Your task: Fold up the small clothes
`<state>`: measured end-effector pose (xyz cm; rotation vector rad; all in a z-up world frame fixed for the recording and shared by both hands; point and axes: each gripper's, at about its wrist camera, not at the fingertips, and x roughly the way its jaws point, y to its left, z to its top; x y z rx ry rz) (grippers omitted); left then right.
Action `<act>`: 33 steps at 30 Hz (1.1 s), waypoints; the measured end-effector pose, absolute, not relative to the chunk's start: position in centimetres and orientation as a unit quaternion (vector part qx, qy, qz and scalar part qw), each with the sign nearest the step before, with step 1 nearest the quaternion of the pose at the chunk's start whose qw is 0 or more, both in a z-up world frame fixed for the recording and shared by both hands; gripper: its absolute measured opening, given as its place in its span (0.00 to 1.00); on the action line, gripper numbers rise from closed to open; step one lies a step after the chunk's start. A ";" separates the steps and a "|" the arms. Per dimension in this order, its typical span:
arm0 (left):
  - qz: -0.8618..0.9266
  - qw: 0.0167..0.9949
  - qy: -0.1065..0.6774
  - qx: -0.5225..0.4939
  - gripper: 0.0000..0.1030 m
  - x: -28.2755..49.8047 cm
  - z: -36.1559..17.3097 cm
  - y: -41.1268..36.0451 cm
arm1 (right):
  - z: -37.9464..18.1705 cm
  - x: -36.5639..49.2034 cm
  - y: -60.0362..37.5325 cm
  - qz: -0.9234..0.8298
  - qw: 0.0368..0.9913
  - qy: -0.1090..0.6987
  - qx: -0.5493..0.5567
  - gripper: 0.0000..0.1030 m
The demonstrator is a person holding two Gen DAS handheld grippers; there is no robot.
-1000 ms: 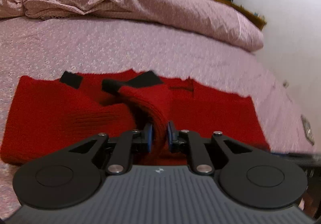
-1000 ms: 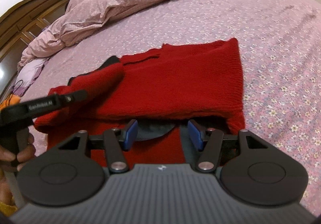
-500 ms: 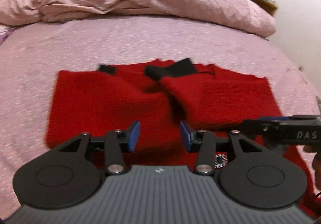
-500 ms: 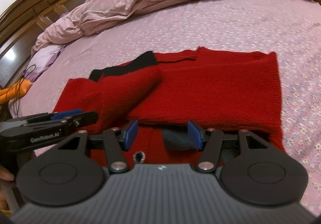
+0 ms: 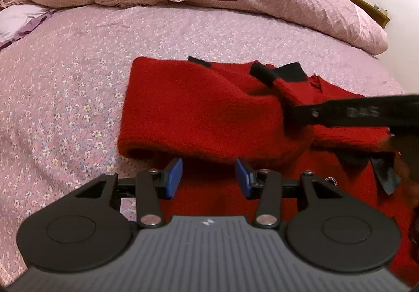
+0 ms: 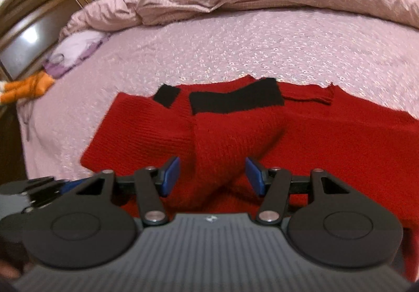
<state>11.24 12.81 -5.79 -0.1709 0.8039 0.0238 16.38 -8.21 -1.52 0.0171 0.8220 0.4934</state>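
Since a second ago we have let go of the sleeve and drawn back; the left hand-held gripper [image 5: 208, 178] now hovers released at the near edge of the red sweater [image 5: 209, 108]; the right hand-held gripper [image 6: 212, 176] is released too, over the folded sleeves. The sweater lies flat on the bed [image 5: 65, 87], black cuffs [image 6: 235, 98] on the far side; we judge the knit soft, light and floppy, best pinched at the thick folded hem.
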 end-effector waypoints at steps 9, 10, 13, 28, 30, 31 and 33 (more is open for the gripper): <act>0.004 0.910 0.404 -0.093 0.50 11.7 -7.3 12.9 | -3.5 19.3 -8.2 0.199 0.890 0.408 0.045 0.32; 0.009 0.909 0.406 -0.094 0.50 11.9 -7.5 12.9 | -3.5 19.3 -8.4 0.199 0.891 0.405 0.052 0.28; 0.025 0.909 0.405 -0.101 0.50 12.3 -7.7 13.2 | -2.8 18.9 -9.1 0.204 0.899 0.383 0.062 0.22; 0.038 0.911 0.402 -0.084 0.50 13.8 -8.0 12.3 | 1.9 17.2 -18.1 0.153 0.948 0.230 0.159 0.19; 0.040 0.910 0.404 -0.085 0.50 14.0 -8.0 12.3 | 0.4 17.0 -18.9 0.149 0.943 0.249 0.161 0.19; 0.040 0.910 0.404 -0.086 0.50 14.0 -8.1 12.3 | -0.6 17.1 -19.3 0.149 0.939 0.264 0.163 0.19; 0.040 0.909 0.404 -0.090 0.50 14.1 -8.1 12.4 | -2.5 17.2 -20.1 0.143 0.927 0.296 0.181 0.21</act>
